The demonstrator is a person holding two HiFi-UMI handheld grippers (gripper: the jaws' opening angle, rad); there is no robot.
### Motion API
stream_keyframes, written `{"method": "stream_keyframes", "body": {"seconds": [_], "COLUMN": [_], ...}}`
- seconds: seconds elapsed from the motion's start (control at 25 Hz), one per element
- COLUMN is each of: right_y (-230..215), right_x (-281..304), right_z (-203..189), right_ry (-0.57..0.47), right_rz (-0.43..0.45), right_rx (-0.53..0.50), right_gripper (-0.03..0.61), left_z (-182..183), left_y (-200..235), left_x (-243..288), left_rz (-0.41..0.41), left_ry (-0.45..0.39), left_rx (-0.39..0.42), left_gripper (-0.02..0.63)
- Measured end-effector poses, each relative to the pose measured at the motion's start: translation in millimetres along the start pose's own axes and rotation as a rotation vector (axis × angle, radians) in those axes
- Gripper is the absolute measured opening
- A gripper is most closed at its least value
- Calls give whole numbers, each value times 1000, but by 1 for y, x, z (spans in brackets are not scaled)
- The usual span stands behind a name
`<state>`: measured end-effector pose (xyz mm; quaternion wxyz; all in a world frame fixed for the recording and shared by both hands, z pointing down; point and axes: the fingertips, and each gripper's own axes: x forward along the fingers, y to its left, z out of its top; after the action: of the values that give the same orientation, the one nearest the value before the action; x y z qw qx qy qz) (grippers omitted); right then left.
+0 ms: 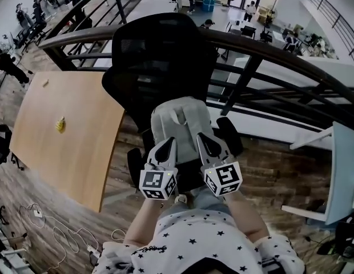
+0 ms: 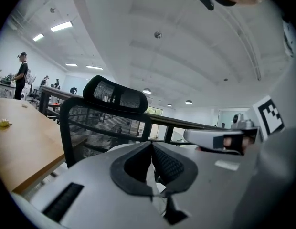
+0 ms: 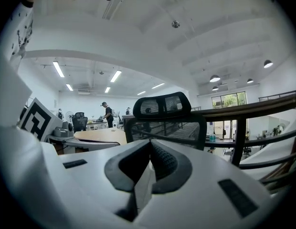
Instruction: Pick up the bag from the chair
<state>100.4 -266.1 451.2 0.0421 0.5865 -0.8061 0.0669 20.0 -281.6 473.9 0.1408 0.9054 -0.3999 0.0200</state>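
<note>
Grey fabric marks the bag (image 1: 180,119), which stands on the seat of the black mesh chair (image 1: 160,56) at our twelve o'clock, leaning on the backrest with its carry loop on top. We hold both tools low and side by side, noses on the bag's near edge: the left gripper (image 1: 170,141) at eleven o'clock from our lap, the right gripper (image 1: 201,137) at one.

In the left gripper view the two black pads (image 2: 133,163) meet at their tips, and a crumpled pale strip of the bag's colour is nipped between them lower down. The right gripper view shows much the same: pads (image 3: 124,166) drawn together, a flat pale strip caught in the slit. We read both as clamped on the bag, though we cannot tell which part of it they pinch. Both views look up past the jaws to the chair's headrest (image 3: 162,104).

A wooden table (image 1: 68,136) lies at our ten o'clock with a small yellow thing (image 1: 60,124) on it. A dark rail (image 1: 80,36) curves behind the chair from ten round to two o'clock.
</note>
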Motion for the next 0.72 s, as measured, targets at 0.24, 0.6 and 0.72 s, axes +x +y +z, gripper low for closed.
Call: {"method": "stream_keyframes", "body": {"seconds": [0.24,0.6,0.72], "right_y": [-34,-47,-50], "right_x": [45,106,117], "right_z": [-18,-92,-112], "right_ry": [55,211,241], "right_rz": [78,216,237], "right_rx": [-48,-170,-215], "right_gripper": [-5,68,99], "left_z": [-17,-69,-86], "left_y": [25,76,84], "left_x": [46,91,100], "left_rz": [91,231,250], "left_ry": [31,152,195], "left_rx": [0,67,103], "left_gripper": [11,114,143]}}
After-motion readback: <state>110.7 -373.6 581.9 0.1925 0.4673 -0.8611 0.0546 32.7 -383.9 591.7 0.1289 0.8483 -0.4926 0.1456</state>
